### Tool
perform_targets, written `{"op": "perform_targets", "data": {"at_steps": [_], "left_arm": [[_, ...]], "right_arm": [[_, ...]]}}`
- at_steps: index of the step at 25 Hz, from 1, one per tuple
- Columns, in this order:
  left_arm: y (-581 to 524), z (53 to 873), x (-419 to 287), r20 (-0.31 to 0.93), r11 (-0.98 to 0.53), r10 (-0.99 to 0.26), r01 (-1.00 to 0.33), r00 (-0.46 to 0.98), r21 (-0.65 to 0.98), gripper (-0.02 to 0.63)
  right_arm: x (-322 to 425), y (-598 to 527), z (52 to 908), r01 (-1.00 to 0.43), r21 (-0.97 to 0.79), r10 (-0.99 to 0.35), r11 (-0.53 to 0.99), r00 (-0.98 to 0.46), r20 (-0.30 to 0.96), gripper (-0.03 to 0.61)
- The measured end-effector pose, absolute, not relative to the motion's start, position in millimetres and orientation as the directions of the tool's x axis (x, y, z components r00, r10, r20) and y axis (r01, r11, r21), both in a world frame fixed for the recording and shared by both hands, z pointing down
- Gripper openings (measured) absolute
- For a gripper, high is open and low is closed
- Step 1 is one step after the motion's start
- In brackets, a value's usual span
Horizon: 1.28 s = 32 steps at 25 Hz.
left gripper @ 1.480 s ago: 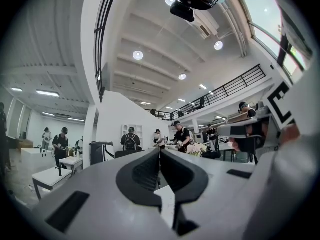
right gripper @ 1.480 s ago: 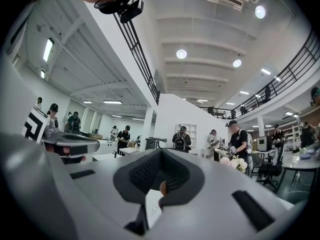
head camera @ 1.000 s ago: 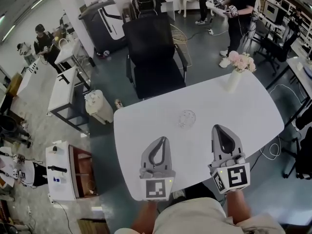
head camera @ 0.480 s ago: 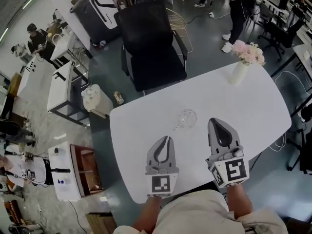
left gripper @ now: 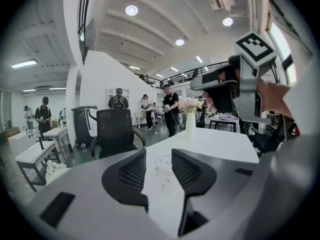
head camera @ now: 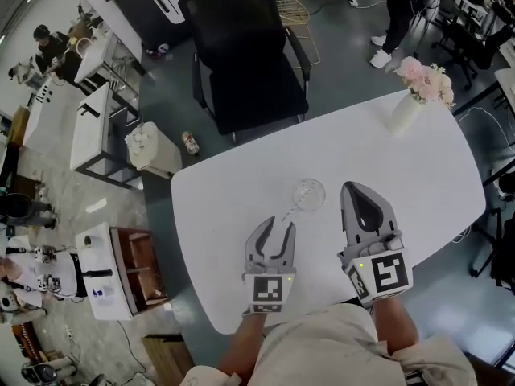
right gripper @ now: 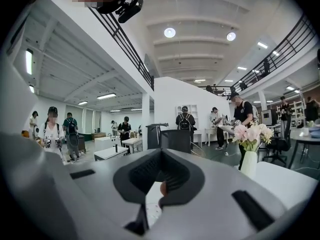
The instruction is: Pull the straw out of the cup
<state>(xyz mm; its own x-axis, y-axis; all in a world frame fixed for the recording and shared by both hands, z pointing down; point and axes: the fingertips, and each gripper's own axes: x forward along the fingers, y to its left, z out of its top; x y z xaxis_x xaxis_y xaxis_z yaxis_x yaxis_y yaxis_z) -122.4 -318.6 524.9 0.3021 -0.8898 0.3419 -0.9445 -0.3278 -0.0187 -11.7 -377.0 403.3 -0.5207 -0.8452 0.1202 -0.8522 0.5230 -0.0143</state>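
A clear glass cup stands near the middle of the white table. A thin straw leans out of it toward the near left. My left gripper hovers just short of the straw's end. Its jaws are opening, and nothing is between them. In the left gripper view the cup shows through the gap of the left gripper. To the right of the cup, my right gripper has its tips closed together, and nothing shows between the closed tips of the right gripper.
A white vase of pink flowers stands at the table's far right corner, and the vase also shows in the right gripper view. A black office chair sits behind the far edge. Desks and people fill the room beyond.
Both grippers have come down and drawn nearer to the cup. The left jaws, closed in both earlier frames, now stand apart. The right jaws stay closed.
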Motion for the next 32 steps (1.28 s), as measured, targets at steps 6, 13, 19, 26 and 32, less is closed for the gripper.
{"op": "perform_targets", "data": {"at_steps": [6,13,19,26,32], "left_arm": [[-340.0,558.5,-113.6,0.412,-0.350,-0.854,-0.937,0.318,-0.003,0.175],[-357.4,590.0,-110.4,0.462,-0.346,-0.829,-0.938,0.314,0.018,0.181],[-370.1,604.4,-103.7,0.491,-0.364,-0.805,-0.931,0.331,0.032,0.181],[-377.9,607.5,-97.2,0.493,-0.381,-0.796,-0.923,0.352,0.045,0.178],[-376.2,606.9,-94.0,0.491,-0.395,-0.791,-0.918,0.364,0.043,0.147]], "right_arm": [[-8.6,-407.7,416.3,-0.846,-0.027,-0.834,0.533,-0.530,0.152,0.000],[-2.2,-439.0,431.2,-0.850,-0.031,-0.836,0.526,-0.523,0.168,0.000],[2.6,-457.7,440.8,-0.856,-0.046,-0.838,0.515,-0.514,0.184,0.000],[1.9,-468.6,449.6,-0.855,-0.058,-0.833,0.516,-0.517,0.197,0.000],[-0.7,-470.1,453.7,-0.852,-0.063,-0.830,0.519,-0.520,0.203,0.000]]}}
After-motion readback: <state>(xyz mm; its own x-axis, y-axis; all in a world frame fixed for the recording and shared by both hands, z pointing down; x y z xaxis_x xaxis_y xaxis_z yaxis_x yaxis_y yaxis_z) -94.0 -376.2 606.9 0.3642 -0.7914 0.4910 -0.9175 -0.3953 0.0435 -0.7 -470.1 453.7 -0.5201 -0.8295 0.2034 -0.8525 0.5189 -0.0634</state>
